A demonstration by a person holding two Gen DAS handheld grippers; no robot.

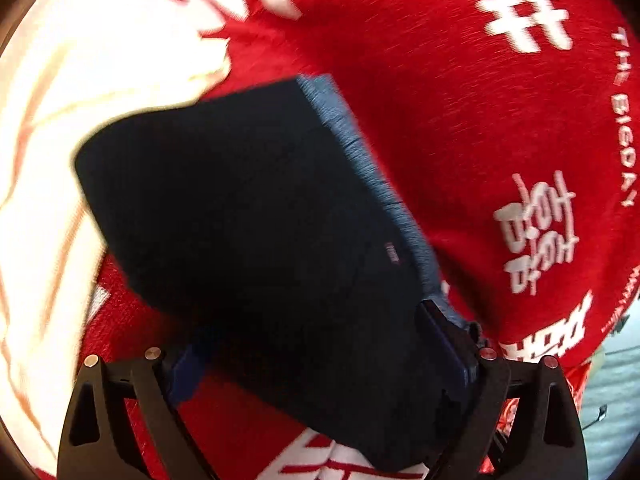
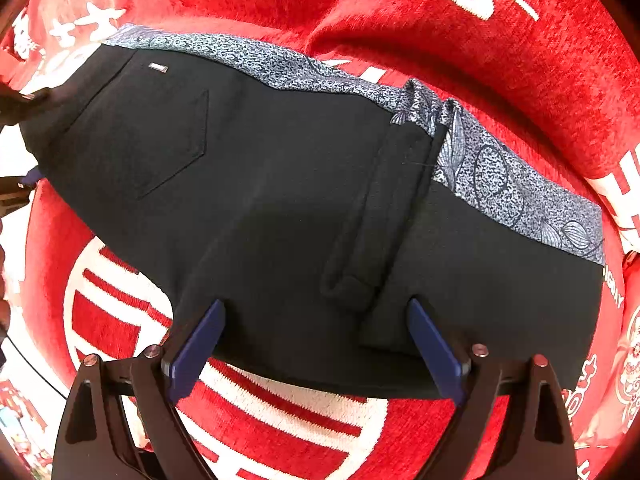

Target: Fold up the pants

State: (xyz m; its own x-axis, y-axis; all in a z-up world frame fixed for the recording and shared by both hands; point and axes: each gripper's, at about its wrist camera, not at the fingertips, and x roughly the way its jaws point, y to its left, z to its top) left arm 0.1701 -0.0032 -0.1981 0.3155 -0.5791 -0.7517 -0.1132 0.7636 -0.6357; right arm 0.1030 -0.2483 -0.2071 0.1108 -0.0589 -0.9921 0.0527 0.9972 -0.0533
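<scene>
Black pants [image 2: 280,200] lie folded on the red blanket [image 2: 500,60], patterned waistband [image 2: 500,184] on their far edge. Both the left gripper [image 1: 320,364] and right gripper [image 2: 316,344] stand wide, fingers straddling the pants' near edge.

a red cloth [image 2: 460,64] with white printed characters covers the surface; black pants [image 2: 260,184] with a blue patterned waistband lie on it.

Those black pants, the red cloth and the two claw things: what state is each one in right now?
pants: folded, patterned lining showing along the far edge, lying on the cloth.
red cloth: spread under the pants, rumpled.
left gripper: open, fingers astride the pants.
right gripper: open, fingers over the near edge.
</scene>
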